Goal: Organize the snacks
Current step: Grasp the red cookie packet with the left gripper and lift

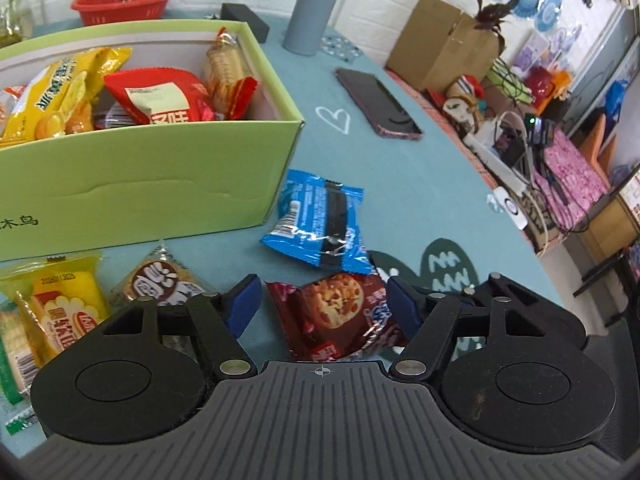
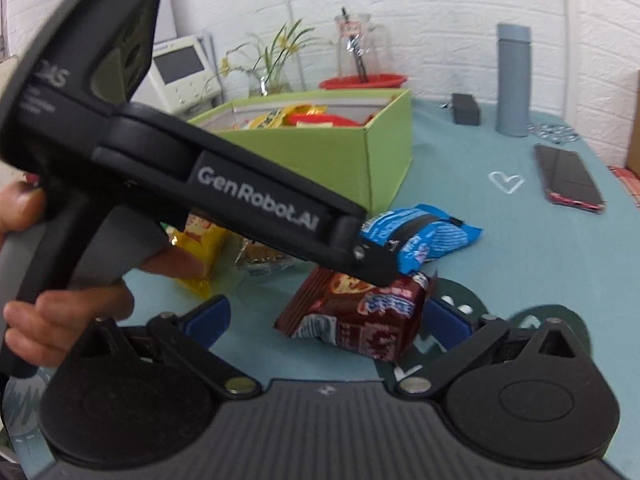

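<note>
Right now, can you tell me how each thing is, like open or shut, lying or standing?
Left gripper: open around the cookie packet.
Right gripper: open.
Cookie packet: sealed, lying down.
Blue packet: sealed, lying down.
Green box: open, holding snacks.
Phone: screen dark.
Grey bottle: standing.

Snack packets (image 1: 334,316) before the box (image 1: 160,184)

Green box (image 1: 140,184): matt cardboard, front face creased. Snack packets glossy plastic film, crinkled: blue packet (image 1: 320,224), brown cookie packet (image 1: 340,316), yellow packet (image 1: 64,304). Tablecloth (image 1: 420,184): matt teal, smooth. Left gripper (image 1: 320,304): matt black plastic, ribbed body, metal rivets, blue pads (image 1: 244,304). Phone (image 1: 378,102): glossy screen. Bottle (image 2: 514,80): matt grey.
</note>
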{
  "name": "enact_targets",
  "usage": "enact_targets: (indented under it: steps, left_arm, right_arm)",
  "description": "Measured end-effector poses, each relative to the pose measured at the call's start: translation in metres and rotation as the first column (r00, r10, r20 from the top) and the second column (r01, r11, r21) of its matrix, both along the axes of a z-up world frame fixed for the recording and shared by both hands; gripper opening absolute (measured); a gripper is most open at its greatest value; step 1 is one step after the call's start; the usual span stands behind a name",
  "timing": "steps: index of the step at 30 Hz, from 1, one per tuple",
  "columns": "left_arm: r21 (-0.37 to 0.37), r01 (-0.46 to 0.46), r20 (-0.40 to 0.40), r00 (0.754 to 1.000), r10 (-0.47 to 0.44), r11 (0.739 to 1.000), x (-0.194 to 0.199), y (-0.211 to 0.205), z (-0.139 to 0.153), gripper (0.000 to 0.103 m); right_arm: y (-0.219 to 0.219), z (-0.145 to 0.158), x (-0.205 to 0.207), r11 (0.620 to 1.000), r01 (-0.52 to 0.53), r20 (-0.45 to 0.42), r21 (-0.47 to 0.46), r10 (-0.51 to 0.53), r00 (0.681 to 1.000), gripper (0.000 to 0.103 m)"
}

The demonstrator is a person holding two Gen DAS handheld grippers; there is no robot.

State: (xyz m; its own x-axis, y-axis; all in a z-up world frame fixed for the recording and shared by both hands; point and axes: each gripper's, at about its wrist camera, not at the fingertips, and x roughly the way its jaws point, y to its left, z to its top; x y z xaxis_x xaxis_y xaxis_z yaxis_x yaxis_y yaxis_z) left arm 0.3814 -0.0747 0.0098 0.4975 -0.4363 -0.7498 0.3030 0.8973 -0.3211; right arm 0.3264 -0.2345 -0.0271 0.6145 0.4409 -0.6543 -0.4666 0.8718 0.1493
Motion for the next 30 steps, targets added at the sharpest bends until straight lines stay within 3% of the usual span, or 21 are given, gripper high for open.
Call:
enact_targets:
  steps: [3,7,15,21,23,27,30]
  left_arm:
    - [-0.026,0.040,-0.006,0.999,-0.040,0.999,-0.002,0.006,-0.001,0.048]
    - [-0.009,0.096,0.019,0.995,-0.096,0.995,-0.011,0.009,-0.002,0.048]
    - [0.015,0.191,0.075,0.979,-0.191,0.982,-0.059,0.018,-0.005,0.046]
    - [0.116,0.281,0.162,0.941,-0.297,0.953,-0.112,0.026,-0.007,0.047]
    - [0.133,0.254,0.197,0.940,-0.277,0.958,-0.125,0.034,-0.001,0.045]
    - [-0.019,0.141,0.257,0.957,-0.131,0.990,-0.138,0.072,0.025,0.050]
    - [-0.153,0.052,0.222,0.975,-0.017,0.987,-0.145,0.100,0.032,0.052]
  right_arm:
    - [0.004,0.000,-0.007,0.999,-0.028,-0.019,0.026,0.029,0.999,0.102]
    - [0.011,0.003,-0.031,0.994,-0.063,-0.031,0.090,0.066,0.997,0.102]
    - [0.039,0.007,-0.085,0.996,-0.042,-0.027,0.081,0.045,0.999,0.102]
    - [0.064,-0.001,-0.133,0.994,-0.042,-0.070,0.102,0.050,0.996,0.102]
    - [0.068,0.001,-0.142,0.994,-0.049,-0.070,0.100,0.057,0.996,0.102]
    - [0.068,0.020,-0.156,1.000,-0.015,0.031,-0.013,0.016,0.999,0.102]
    - [0.070,0.028,-0.149,0.998,-0.024,0.097,-0.063,0.030,0.995,0.102]
